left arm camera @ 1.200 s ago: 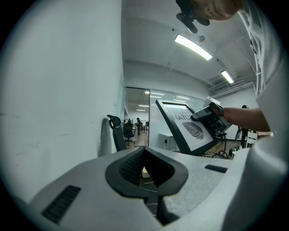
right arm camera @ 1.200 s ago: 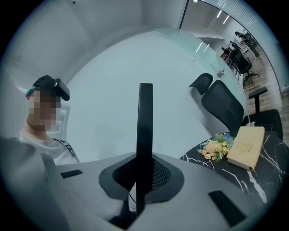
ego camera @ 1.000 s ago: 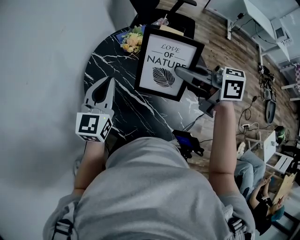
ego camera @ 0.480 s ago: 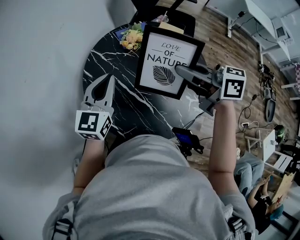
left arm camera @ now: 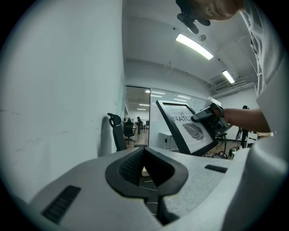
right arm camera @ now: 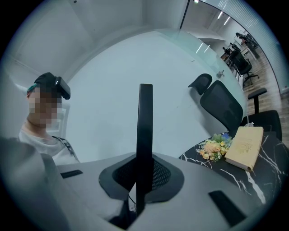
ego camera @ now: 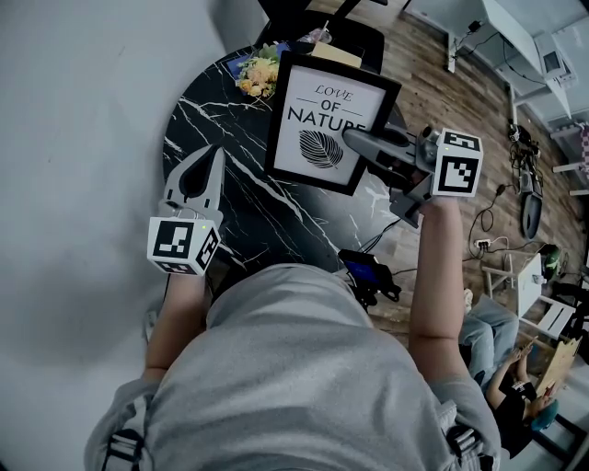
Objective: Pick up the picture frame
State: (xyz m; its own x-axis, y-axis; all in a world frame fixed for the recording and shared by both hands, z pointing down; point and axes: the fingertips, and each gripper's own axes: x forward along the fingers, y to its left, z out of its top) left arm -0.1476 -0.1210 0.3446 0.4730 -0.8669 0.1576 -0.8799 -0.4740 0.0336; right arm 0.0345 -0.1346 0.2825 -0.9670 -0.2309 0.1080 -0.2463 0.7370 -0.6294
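Note:
The picture frame [ego camera: 324, 120] has a black border and a white print with a leaf. It hangs tilted above the round black marble table [ego camera: 230, 221]. My right gripper [ego camera: 352, 138] is shut on the frame's right edge. In the right gripper view that edge shows as a thin black bar [right arm camera: 145, 131] clamped between the jaws of the right gripper [right arm camera: 144, 158]. My left gripper [ego camera: 217, 156] hovers over the table's left side, apart from the frame, shut and with nothing in it. In the left gripper view the left gripper [left arm camera: 144, 151] has its tips together, and the frame [left arm camera: 187, 128] stands off to the right.
A small bunch of yellow flowers [ego camera: 258, 78] and a beige book [right arm camera: 244, 146] lie at the table's far edge. A black office chair [ego camera: 317, 28] stands behind the table. A white wall runs along the left. Cables and a seated person [ego camera: 497, 340] are on the wooden floor at right.

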